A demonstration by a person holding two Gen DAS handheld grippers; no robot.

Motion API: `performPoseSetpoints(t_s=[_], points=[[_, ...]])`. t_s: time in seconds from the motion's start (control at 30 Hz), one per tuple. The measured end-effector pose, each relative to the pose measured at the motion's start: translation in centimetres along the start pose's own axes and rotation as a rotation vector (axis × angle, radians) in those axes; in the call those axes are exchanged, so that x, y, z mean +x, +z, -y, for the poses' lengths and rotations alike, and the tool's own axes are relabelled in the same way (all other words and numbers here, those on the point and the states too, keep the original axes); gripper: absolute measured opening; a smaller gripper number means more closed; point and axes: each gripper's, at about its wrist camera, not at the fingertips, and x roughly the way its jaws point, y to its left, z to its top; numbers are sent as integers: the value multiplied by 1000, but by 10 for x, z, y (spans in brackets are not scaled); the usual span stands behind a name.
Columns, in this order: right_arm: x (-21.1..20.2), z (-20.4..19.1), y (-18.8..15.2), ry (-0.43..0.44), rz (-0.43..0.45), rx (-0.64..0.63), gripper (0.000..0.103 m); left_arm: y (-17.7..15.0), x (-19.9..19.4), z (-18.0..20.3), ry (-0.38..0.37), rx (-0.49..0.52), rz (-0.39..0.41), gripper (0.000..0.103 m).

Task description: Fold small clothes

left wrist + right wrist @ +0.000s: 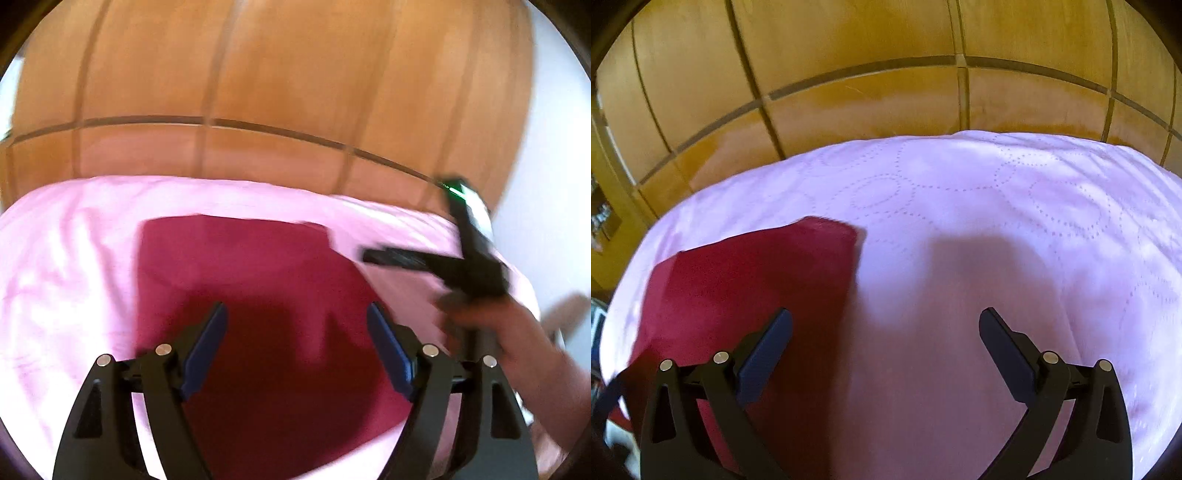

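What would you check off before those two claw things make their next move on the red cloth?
1. Left gripper open, holding nothing: ok.
2. Right gripper open, holding nothing: ok.
3. Red garment lying on the pink bedspread, not hanging off its edge: ok.
4. Left gripper above the garment: ok. The right gripper is mostly over bare bedspread, beside the garment's edge: not ok for a grab yet.
5. Garment flat and evenly folded: cannot tell, the pictures are blurred and a dark shadow covers its near part.
6. Grippers clear of each other: ok, the right one appears apart at the garment's far right.
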Motion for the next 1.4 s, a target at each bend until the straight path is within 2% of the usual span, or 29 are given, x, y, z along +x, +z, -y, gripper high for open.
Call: performPoseSetpoints(t_s=[0.1,0.17,0.23,0.3,0.37,0.4,0.53,0.8,0.93,1.07,1.13,1.17,1.2,1.3,1.37,1.4], points=[[-12,-5,-9,18,11,-12,100,7,13,-25,65,-76,-28,77],[-16,-10,-12,21,11,-32,100,9,29,-42,122,-122,-73,77],[-14,-16,-17,17,0,-51,100,4,47,-61,151,-177,-144,76],[-9,-19,-22,-11,-18,-72,100,-10,57,-70,187,-205,-211,80],[-4,-19,-27,-22,-30,-86,100,-23,59,-88,108,-324,-212,81],[-4,-18,-30,-18,-27,-76,100,-24,58,-90,98,-342,-210,81],[-6,-17,-30,-23,-28,-60,100,-26,54,-85,87,-313,-198,81],[-18,-16,-34,2,-32,-41,100,-38,30,-85,-28,-402,-188,92],[-31,-11,-39,89,-42,0,100,-44,18,-86,-96,-420,-196,93],[-40,-3,-49,240,-66,59,100,-48,8,-94,-187,-454,-187,92],[-37,4,-54,336,-103,133,100,-51,6,-95,-182,-444,-195,84],[-36,6,-57,370,-117,164,97,-50,8,-96,-172,-437,-202,77],[-33,9,-60,402,-132,197,95,-50,10,-97,-161,-434,-209,75],[-25,16,-69,447,-181,266,77,-55,13,-101,-143,-452,-222,72],[-20,18,-73,458,-202,284,71,-56,15,-103,-129,-455,-226,71],[-19,18,-75,468,-207,288,71,-56,15,-103,-122,-452,-223,71]])
